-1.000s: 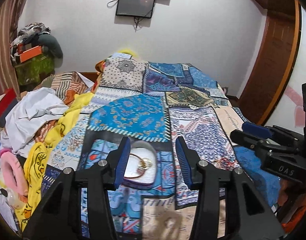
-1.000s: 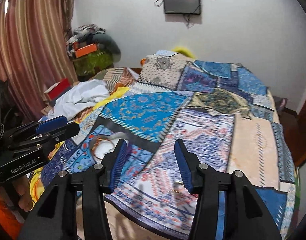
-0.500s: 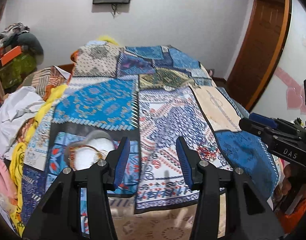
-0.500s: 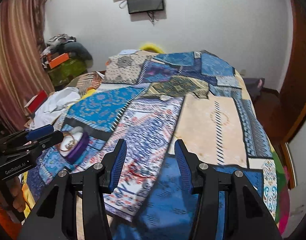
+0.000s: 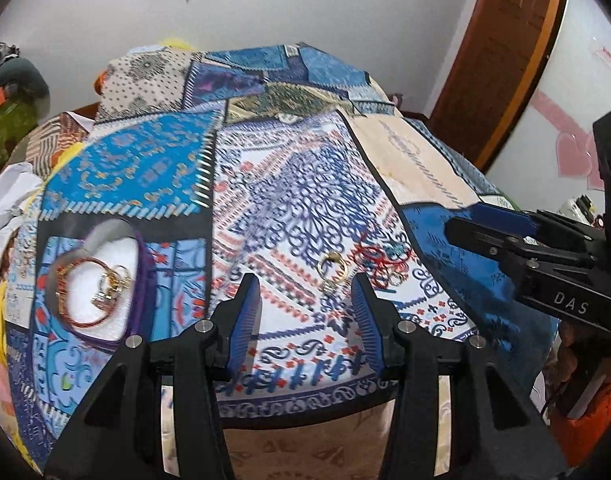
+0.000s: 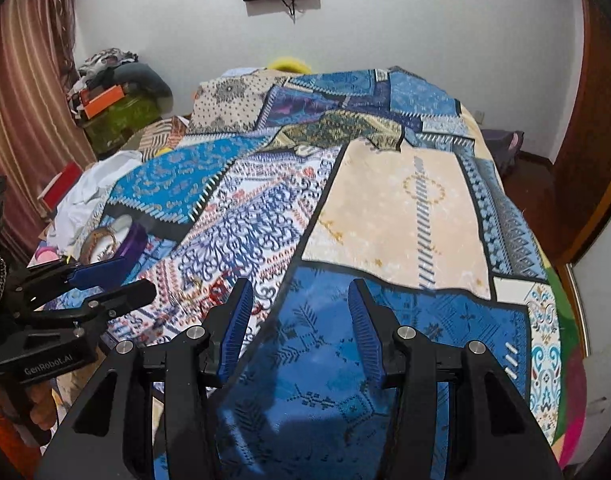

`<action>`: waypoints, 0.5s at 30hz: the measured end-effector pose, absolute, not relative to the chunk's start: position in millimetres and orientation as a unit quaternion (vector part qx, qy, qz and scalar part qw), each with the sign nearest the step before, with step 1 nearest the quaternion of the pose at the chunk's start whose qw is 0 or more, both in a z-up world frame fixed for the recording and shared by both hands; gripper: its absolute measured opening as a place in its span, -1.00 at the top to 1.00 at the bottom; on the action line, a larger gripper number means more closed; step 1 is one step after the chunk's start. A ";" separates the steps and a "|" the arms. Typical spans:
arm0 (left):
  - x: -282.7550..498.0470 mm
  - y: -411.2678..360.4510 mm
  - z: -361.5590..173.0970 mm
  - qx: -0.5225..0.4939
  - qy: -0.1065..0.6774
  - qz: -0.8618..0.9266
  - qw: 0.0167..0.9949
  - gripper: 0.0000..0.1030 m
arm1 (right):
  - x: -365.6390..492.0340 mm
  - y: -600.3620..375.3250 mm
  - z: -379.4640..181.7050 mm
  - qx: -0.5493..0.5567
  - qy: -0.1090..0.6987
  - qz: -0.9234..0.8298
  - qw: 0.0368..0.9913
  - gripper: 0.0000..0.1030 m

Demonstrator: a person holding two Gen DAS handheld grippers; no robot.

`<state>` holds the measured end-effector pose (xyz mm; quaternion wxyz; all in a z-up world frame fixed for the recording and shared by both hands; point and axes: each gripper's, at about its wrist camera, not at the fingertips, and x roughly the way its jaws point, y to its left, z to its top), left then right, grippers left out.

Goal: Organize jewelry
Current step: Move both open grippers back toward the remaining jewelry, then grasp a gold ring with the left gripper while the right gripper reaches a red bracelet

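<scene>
- Covering the bed [image 5: 289,184] is a patchwork spread of blue, cream and patterned panels; the near edge of the bed runs just under both grippers.
- Left gripper [image 5: 305,308]: jaws wide apart, nothing between them, held above the near edge of the bed.
- Right gripper [image 6: 299,320]: jaws wide apart, empty, over the dark blue panel at the near right corner of the bed.
- Purple-rimmed jewelry box [image 5: 101,280], white inside, lies open towards the near left corner of the bed, left of the left gripper.
- Red and gold bangles [image 5: 81,292] rest inside the box with smaller gold pieces.
- Gold ring [image 5: 333,266] lies on the spread just ahead of the left gripper's jaws.
- Red jewelry piece [image 5: 375,264] lies just right of the ring; its type cannot be told.
</scene>
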<state>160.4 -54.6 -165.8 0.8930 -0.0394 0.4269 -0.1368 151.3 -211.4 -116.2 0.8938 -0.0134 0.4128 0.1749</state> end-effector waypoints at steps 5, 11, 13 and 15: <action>162.7 -61.0 -173.2 -0.043 0.435 -0.157 0.886 0.54 | 154.3 -210.6 -123.8 -0.012 0.424 0.183 0.887 0.11; 164.6 -63.0 -177.3 -0.048 0.435 -0.165 0.884 0.60 | 157.5 -197.5 -130.8 -0.023 0.432 0.200 0.879 0.11; 165.5 -63.3 -178.1 -0.049 0.435 -0.167 0.884 0.60 | 158.9 -192.8 -133.3 -0.028 0.435 0.206 0.876 0.11; 166.3 -63.6 -179.1 -0.050 0.434 -0.170 0.884 0.61 | 160.3 -188.3 -135.6 -0.034 0.437 0.211 0.874 0.11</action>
